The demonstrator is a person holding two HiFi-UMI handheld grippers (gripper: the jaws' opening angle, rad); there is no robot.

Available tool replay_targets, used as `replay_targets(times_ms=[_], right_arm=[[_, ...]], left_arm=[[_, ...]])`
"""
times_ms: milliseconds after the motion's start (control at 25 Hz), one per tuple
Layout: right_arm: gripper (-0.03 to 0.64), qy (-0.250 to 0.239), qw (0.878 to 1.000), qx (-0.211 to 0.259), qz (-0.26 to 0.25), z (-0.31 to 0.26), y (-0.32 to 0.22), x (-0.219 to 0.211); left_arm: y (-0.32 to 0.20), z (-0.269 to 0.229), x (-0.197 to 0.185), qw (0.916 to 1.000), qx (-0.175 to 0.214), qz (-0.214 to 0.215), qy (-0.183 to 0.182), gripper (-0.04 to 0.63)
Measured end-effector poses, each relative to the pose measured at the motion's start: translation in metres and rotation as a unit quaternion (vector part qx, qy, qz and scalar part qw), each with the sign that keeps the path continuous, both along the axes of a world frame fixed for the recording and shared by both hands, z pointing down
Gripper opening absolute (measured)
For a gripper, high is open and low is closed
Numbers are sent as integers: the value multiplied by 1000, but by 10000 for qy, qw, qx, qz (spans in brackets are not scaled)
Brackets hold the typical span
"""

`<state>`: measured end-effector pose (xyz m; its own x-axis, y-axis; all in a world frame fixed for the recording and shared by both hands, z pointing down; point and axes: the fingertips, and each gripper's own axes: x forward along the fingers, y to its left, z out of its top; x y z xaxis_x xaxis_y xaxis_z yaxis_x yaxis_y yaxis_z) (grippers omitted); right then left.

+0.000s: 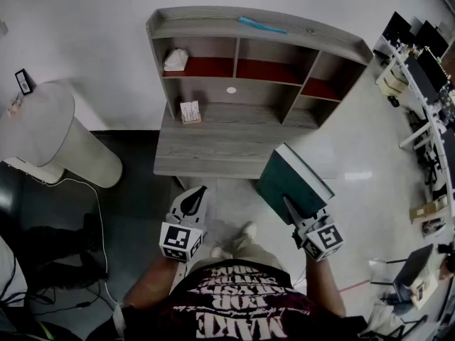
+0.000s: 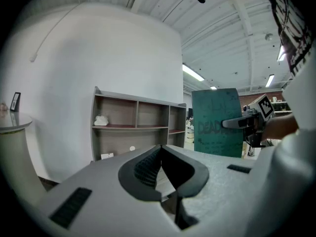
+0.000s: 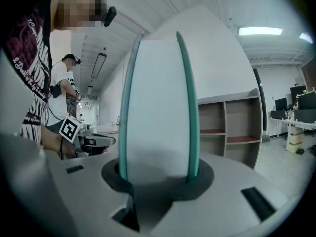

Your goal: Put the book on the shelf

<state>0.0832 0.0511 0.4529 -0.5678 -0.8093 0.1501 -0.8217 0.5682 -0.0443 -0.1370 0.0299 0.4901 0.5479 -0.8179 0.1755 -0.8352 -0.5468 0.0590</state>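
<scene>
A thick teal book (image 1: 293,182) with white page edges stands upright in my right gripper (image 1: 290,206), low and to the right in front of the grey shelf unit (image 1: 213,148). In the right gripper view both jaws press on the book's (image 3: 157,107) covers, at my right gripper (image 3: 157,175). My left gripper (image 1: 195,196) hangs left of the book with its tips together and nothing between them. In the left gripper view my left gripper (image 2: 161,147) points toward the shelf (image 2: 133,127), with the book (image 2: 217,122) at the right.
A white lump (image 1: 175,60) sits in the shelf's upper left cubby, a small card box (image 1: 190,111) on its lower board, and a teal strip (image 1: 261,25) on top. A round white table (image 1: 43,130) stands left. Desks with monitors (image 1: 419,69) line the right.
</scene>
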Motion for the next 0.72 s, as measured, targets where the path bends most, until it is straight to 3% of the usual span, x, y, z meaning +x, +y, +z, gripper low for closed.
replay_targets(times_ms=[720], right_arm=[[161, 45, 9999, -117, 4, 9, -50, 14]], left_arm=[[-61, 6, 1, 9999, -29, -37, -146, 6]])
